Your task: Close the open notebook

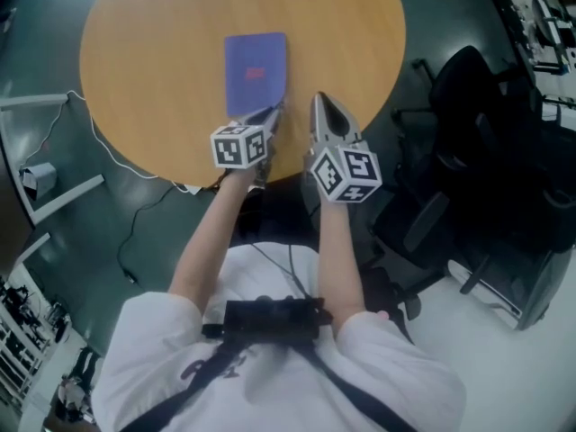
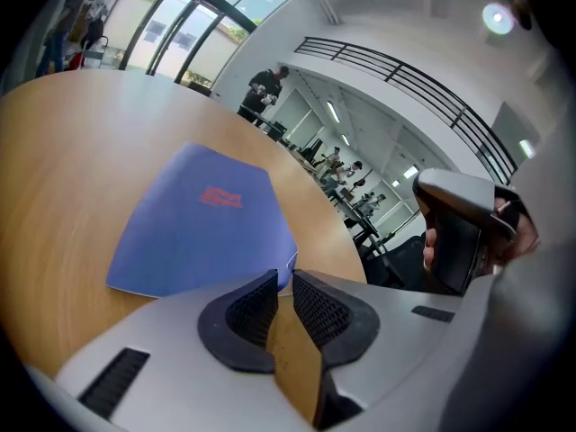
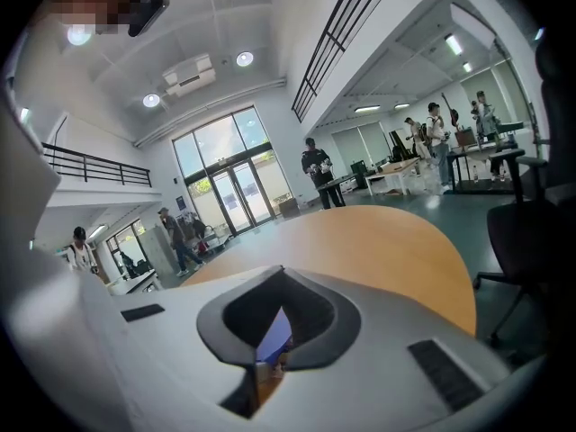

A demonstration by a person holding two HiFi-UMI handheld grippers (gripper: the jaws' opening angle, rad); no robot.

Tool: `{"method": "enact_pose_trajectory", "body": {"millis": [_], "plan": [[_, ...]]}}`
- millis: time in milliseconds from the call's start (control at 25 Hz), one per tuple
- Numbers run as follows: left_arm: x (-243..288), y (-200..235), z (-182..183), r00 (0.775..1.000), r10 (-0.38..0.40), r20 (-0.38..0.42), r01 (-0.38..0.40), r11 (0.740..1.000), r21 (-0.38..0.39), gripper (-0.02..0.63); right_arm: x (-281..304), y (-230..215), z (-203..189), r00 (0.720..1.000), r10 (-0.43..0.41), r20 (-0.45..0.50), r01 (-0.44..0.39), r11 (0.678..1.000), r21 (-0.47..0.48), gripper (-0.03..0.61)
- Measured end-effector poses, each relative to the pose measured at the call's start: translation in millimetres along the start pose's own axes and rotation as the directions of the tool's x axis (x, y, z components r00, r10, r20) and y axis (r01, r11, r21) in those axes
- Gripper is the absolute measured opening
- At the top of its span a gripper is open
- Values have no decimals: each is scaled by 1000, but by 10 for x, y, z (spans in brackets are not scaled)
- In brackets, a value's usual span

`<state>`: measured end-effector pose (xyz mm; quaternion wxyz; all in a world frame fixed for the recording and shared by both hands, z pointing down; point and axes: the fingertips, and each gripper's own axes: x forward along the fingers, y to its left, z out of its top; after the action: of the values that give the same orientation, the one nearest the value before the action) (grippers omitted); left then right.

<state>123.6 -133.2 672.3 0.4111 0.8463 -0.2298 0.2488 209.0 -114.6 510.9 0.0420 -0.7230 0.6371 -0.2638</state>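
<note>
Blue notebook (image 1: 256,73) lies closed and flat on the round wooden surface (image 1: 153,52) just ahead of the left gripper (image 1: 272,113), whose jaws stand a crack apart on nothing, apparently because the cover needs no holding; the right gripper (image 1: 322,104) hangs alongside, pinched together and empty.

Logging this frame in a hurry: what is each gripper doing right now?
Left gripper: barely open, holding nothing.
Right gripper: closed, holding nothing.
</note>
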Motion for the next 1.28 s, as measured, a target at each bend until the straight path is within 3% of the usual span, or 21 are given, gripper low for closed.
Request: {"method": "enact_pose_trajectory", "body": {"millis": [160,280,360,560,720,840,1040,1160,1280], "plan": [[20,14,-1,1000,-28,-13,28,998,48,81,-4,25,123,999,-12,40,13,1000,-6,17],[-55,-21,-4,998,-56,-42,61,993,105,184,-21,106,231,998,-5,69,6,1000,-15,17],[-158,-56,1,997,-60,-44,66,986,152,186,-68,180,345,996,5,93,-3,1000,-27,17],[-630,-168,248,994,-74,80,59,984,171,184,-230,473,645,988,47,145,-34,995,-90,17],[-1132,-278,600,974,-79,210,37,979,200,184,-358,783,880,979,90,180,-61,985,-159,17],[-1529,-460,1019,938,-101,331,4,960,279,183,-439,1025,1093,969,126,211,-78,971,-225,17],[-2229,-820,1682,848,-109,519,-120,914,387,162,-584,1401,1351,950,170,261,-83,947,-311,17],[-2581,-1047,1895,793,-106,600,-195,889,414,86,-675,1562,1460,939,193,284,-86,933,-349,17],[-2846,-1230,1944,759,-94,645,-256,867,427,34,-788,1712,1498,934,216,286,-94,918,-386,17]]}}
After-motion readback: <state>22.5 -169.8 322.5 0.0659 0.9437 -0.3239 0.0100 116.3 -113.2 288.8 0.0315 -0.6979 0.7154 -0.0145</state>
